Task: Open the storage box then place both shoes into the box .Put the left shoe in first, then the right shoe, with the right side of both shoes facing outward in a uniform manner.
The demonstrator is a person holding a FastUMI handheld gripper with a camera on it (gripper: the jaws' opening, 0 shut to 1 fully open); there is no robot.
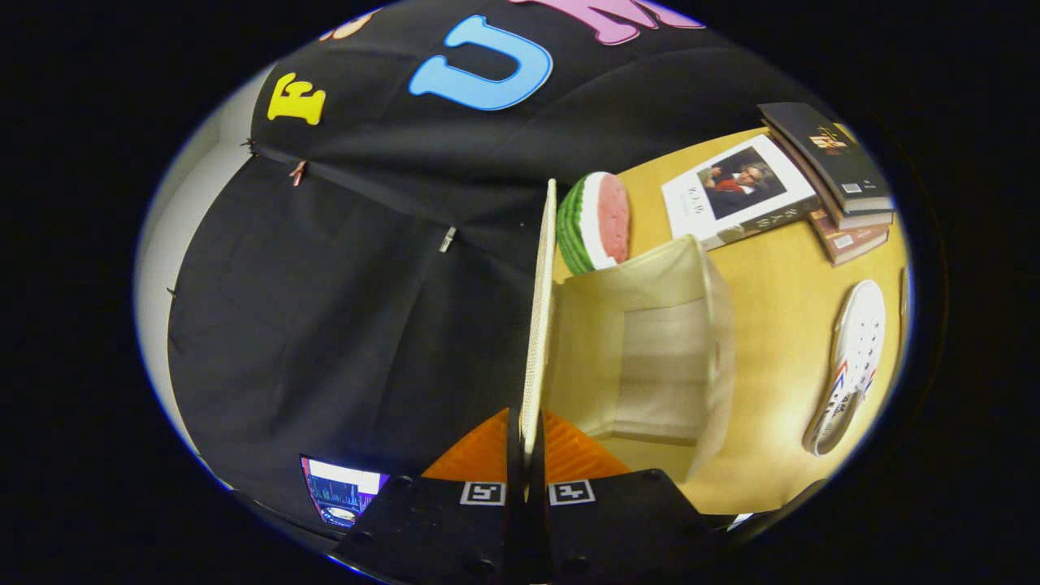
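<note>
My gripper [526, 443] is shut on the lid [539, 325] of the cream fabric storage box [715, 341]; both orange fingers [479, 455] press the lid's edge between them. The lid stands lifted on edge, running straight ahead from the fingers. The box is open beside it, and I can see its bare cream inside. A white shoe [853, 366] with red and blue stripes lies on the wooden table [780, 284], beyond the box on the side away from the lid.
A watermelon-slice toy [597, 221] sits just past the box's far end. Several books [821, 179] lie stacked and spread on the table beyond it. A lit screen [341, 491] glows low beside the gripper body.
</note>
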